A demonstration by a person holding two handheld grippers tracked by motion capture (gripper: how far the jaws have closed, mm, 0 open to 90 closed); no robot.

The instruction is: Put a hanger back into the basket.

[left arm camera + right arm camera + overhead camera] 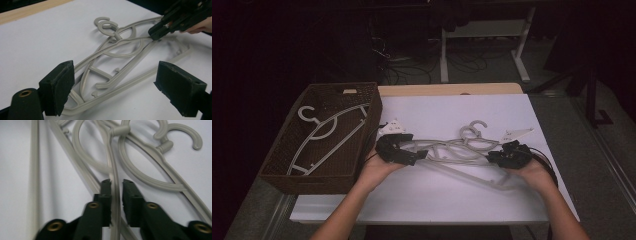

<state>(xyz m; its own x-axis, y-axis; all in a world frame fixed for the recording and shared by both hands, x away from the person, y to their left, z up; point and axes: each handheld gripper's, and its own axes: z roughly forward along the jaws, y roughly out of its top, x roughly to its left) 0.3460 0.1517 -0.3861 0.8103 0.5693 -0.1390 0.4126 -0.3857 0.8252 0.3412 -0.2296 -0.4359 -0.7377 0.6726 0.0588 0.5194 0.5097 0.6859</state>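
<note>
A white rectangular table top (437, 200) carries, at its left edge, a dark brown woven wicker basket (287, 172) in which one pale grey plastic clothes hanger (329, 137) lies flat, its hook toward the far left corner. Near the middle of the white surface lies a tangle of pale grey plastic clothes hangers (457, 150), their hooks (473, 129) stacked one on another and pointing away from the person; in the left gripper view the same pile (117, 65) runs diagonally from near left to far right. The left gripper (404, 152), black and held in the person's left hand (379, 167), sits just right of the basket at the left end of the pile; seen along its own length, the left gripper (115, 90) has its jaws standing wide apart, with the near ends of the hangers lying on the table between them and neither pad pressing on the plastic. The right gripper (497, 156), held in the right hand (537, 172), meets the right part of the pile; in its own view the right gripper (116, 182) straddles one thin curved hanger arm (115, 195), with narrow gaps showing on both sides of the plastic, so the pads lie close beside it without clamping.
</note>
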